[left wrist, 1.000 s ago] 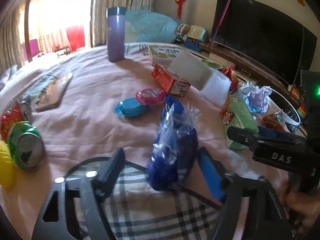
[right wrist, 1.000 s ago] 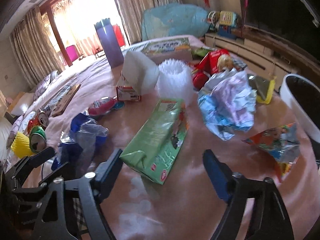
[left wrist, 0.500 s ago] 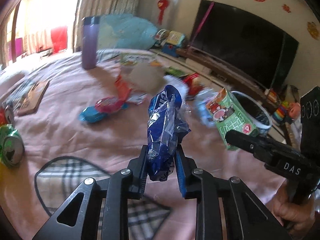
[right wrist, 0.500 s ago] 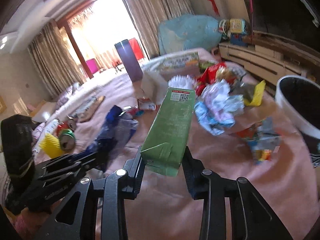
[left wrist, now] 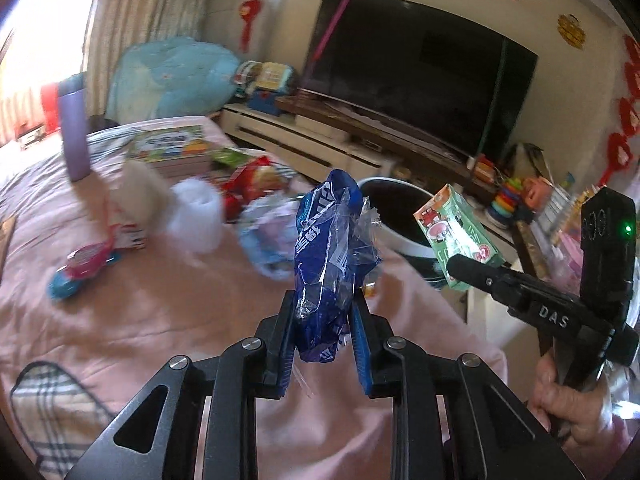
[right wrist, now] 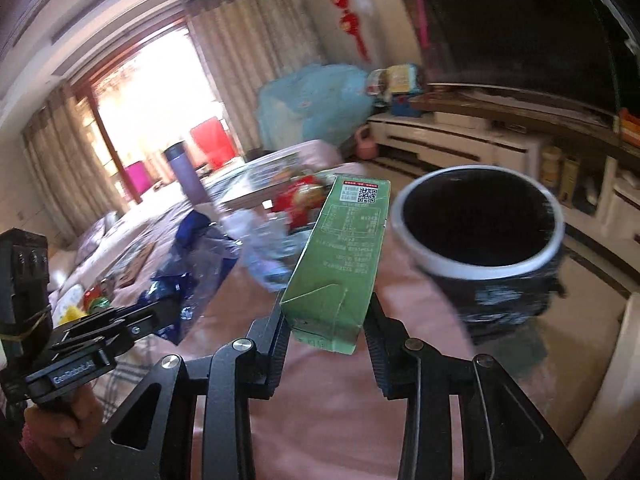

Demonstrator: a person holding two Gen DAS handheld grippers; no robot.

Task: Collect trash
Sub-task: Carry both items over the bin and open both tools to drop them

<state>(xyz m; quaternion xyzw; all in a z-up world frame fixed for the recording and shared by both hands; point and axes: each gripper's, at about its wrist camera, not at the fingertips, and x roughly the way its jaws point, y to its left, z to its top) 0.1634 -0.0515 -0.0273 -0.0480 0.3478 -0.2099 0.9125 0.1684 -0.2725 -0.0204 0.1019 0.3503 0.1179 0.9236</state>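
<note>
Daylight is blowing out the window [right wrist: 160, 92] to your claws' upper left, motion blur is smearing the bin [right wrist: 480, 240], fisheye is bending edges.

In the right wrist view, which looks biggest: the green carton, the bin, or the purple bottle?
1. Bin
2. Green carton, though it looks nearly as big because it is held close to the camera
3. Purple bottle, far away

A crinkled blue wrapper [left wrist: 328, 264] of glossy, partly clear plastic film is glinting at the frame's middle. The green carton [right wrist: 344, 256] is looking like matt printed paperboard. Soft pink cloth [left wrist: 168, 304] is covering the table, lower left, lying smooth.
</note>
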